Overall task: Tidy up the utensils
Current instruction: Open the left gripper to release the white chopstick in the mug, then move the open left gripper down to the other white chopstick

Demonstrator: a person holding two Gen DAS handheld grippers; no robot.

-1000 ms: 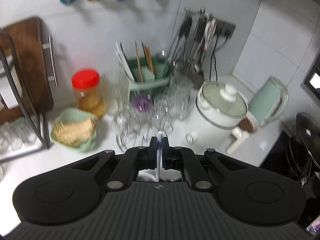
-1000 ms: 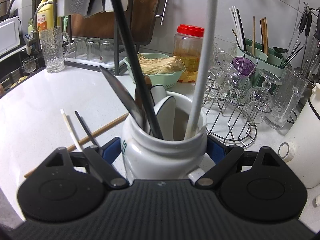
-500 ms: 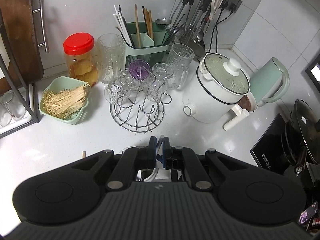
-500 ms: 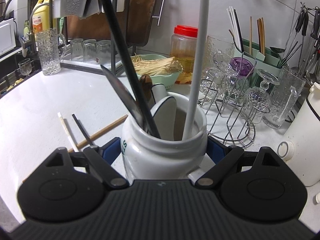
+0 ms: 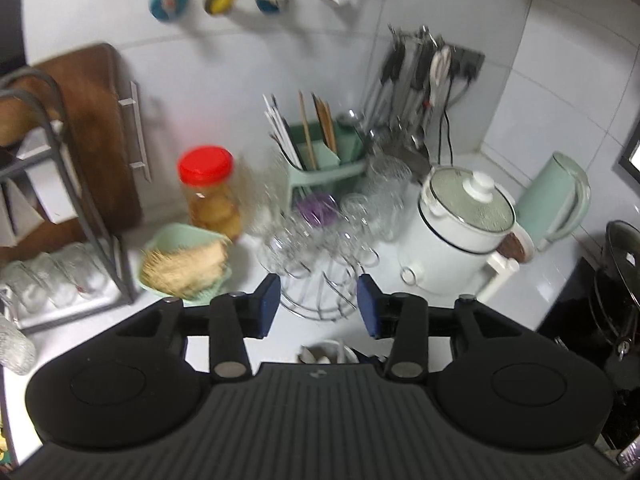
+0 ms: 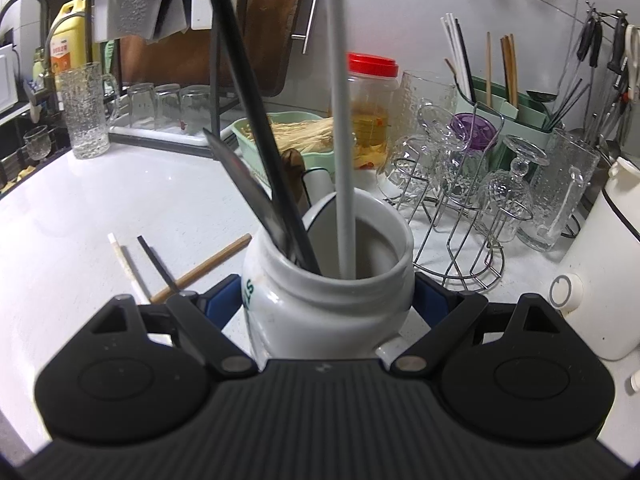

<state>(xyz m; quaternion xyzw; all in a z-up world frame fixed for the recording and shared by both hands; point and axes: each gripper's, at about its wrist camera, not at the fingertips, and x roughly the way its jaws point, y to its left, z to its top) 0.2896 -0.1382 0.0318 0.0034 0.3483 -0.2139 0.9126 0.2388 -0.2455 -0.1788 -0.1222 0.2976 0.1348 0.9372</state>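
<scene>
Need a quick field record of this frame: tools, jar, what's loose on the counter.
left tool: open, jaws just opened, nothing between them
right tool: shut on white jar
jar contents: white chopstick, black chopstick, dark blade, a spoon
loose on counter: one white, one black, one wooden chopstick, left of the jar
neighbours: glass rack to the right, green basket behind

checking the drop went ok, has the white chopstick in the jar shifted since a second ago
Yes, slightly: the white chopstick now stands more upright in the white jar rather than leaning right; the left tool has just opened, empty.
</scene>
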